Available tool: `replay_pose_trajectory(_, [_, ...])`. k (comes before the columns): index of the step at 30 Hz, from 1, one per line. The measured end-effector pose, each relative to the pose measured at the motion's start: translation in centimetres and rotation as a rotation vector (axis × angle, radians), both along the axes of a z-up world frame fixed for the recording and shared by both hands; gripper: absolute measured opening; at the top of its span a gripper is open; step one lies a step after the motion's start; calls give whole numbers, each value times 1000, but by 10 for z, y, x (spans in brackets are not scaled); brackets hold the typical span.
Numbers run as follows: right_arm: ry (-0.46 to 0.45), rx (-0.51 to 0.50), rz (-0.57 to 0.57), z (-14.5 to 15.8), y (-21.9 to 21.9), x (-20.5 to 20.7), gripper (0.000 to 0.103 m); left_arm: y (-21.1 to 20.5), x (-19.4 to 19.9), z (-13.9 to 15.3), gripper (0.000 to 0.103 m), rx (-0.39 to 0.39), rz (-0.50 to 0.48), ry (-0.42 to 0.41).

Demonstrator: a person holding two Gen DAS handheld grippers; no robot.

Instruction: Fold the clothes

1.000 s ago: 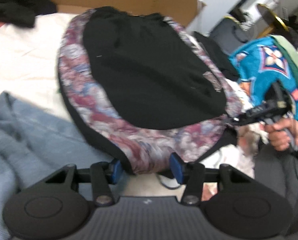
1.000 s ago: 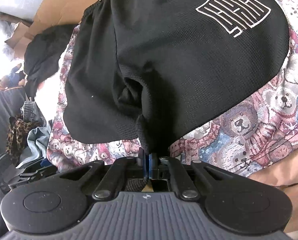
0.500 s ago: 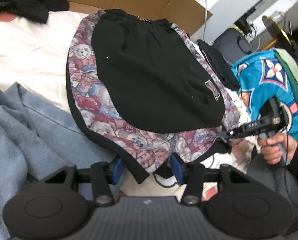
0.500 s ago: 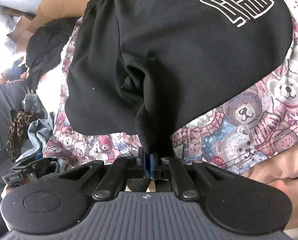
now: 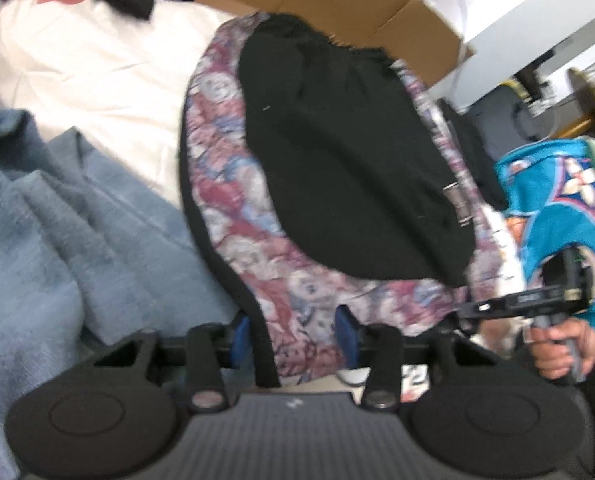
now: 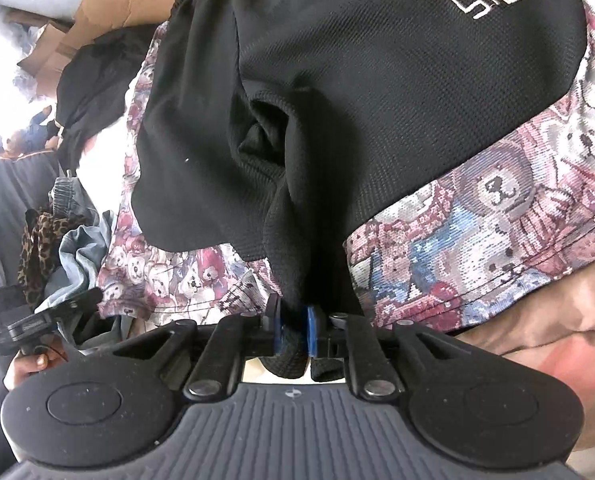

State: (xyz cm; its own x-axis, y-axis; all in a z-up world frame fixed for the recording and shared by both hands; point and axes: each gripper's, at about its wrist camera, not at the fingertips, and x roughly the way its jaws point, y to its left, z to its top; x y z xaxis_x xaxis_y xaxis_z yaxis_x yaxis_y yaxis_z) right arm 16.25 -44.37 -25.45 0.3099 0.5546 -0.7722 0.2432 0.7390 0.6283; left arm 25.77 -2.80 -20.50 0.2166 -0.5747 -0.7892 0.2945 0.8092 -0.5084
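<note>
Right tool (image 6: 293, 330) pinching black shorts (image 6: 377, 100), white bedsheet (image 5: 97, 60)

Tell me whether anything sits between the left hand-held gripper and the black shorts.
Yes. The teddy-bear print garment lies under the black shorts, and its near edge hangs between the open fingers of the left hand-held gripper. The right hand-held gripper is clamped on the shorts' hem with nothing between.

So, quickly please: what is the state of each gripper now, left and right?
Left gripper: open, the edge of the teddy bear garment lies between its fingers.
Right gripper: shut on the black shorts.
</note>
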Motion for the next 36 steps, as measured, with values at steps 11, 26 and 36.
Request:
replay_pose_trajectory(11, [-21,55,10,1,4,-5,40,14,-6,27,3,152,2,-11])
replay_pose_trajectory(26, [0,71,90,-10,28,0,17,26,10,51,3,278,-17,-38])
replay_pose_trajectory(36, [-42,199,187,10,36,-13,0,39,12,80,3,267,-13,-68])
